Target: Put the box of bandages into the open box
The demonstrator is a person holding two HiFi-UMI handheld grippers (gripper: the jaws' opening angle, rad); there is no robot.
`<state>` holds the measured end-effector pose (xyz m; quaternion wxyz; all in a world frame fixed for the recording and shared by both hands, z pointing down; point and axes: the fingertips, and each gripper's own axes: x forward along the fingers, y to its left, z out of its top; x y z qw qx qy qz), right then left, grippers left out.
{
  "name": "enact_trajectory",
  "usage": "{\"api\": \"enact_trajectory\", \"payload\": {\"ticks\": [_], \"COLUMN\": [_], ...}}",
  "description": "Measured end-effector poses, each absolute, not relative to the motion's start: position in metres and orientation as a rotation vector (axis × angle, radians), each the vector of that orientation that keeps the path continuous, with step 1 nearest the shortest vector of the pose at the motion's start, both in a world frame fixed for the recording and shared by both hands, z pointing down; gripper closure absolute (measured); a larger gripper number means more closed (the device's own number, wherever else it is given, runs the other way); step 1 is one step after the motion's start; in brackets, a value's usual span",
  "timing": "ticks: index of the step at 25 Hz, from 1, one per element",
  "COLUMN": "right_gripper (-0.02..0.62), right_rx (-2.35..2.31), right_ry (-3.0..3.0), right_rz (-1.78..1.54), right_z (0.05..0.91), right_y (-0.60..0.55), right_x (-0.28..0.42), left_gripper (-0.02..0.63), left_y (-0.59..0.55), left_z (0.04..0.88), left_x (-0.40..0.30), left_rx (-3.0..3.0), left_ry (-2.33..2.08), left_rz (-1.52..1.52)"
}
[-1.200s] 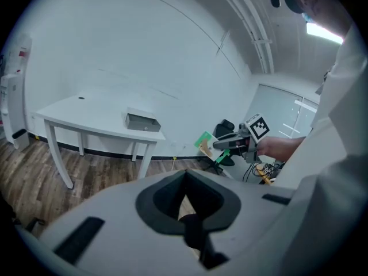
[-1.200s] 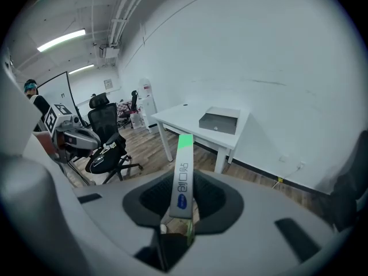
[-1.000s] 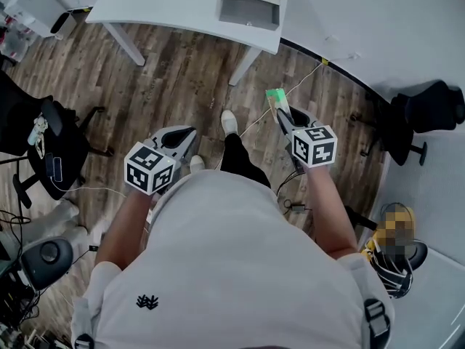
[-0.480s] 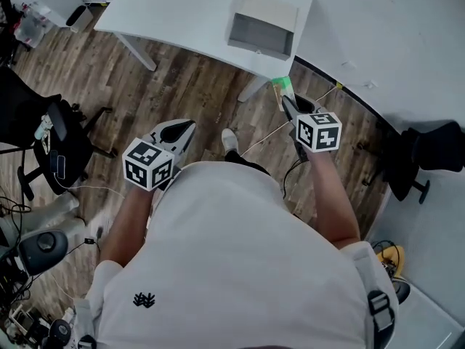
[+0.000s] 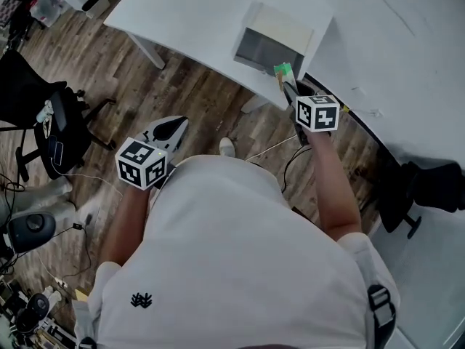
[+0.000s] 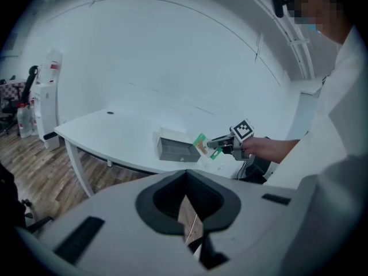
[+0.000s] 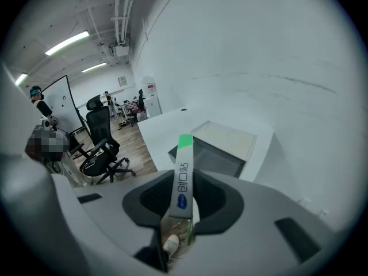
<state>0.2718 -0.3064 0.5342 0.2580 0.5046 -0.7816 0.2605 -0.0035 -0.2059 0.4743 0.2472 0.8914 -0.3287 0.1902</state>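
Observation:
The open box (image 5: 272,41) is a grey carton lying on the white table (image 5: 189,13) near its front edge, its flap back. It also shows in the right gripper view (image 7: 221,149) and the left gripper view (image 6: 174,149). My right gripper (image 5: 288,86) is shut on the box of bandages (image 5: 282,70), a slim grey pack with a green end, held at the table edge just right of the open box. That pack stands between the right jaws (image 7: 183,174). My left gripper (image 5: 173,127) hangs low over the floor, jaws together and empty (image 6: 185,174).
A black office chair (image 5: 51,122) stands at the left and another (image 5: 429,187) at the right. White table legs (image 5: 149,49) reach the wooden floor, where a cable (image 5: 272,147) runs. Further chairs and people are far back in the right gripper view.
The person has stepped toward the table. The right gripper has carried the bandage box forward, from over the floor to the table edge beside the open box. The left gripper stayed low.

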Motion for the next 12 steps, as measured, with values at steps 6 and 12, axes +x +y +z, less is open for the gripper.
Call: {"api": "enact_trajectory", "payload": {"ticks": [6,12], "right_gripper": [0.503,0.503], "right_rx": [1.296,1.239], "right_ry": [-2.127,-2.125], "right_rz": [0.683,0.661], "right_z": [0.551,0.568], "right_y": [-0.355,-0.394], "right_x": [0.276,0.270], "left_gripper": [0.600,0.600], "left_y": [-0.221,-0.233], "left_z": [0.476,0.474], "left_x": [-0.003,-0.005], "left_rx": [2.377,2.333], "left_ry": [-1.003,-1.079], "left_rz": [0.509,0.498]}}
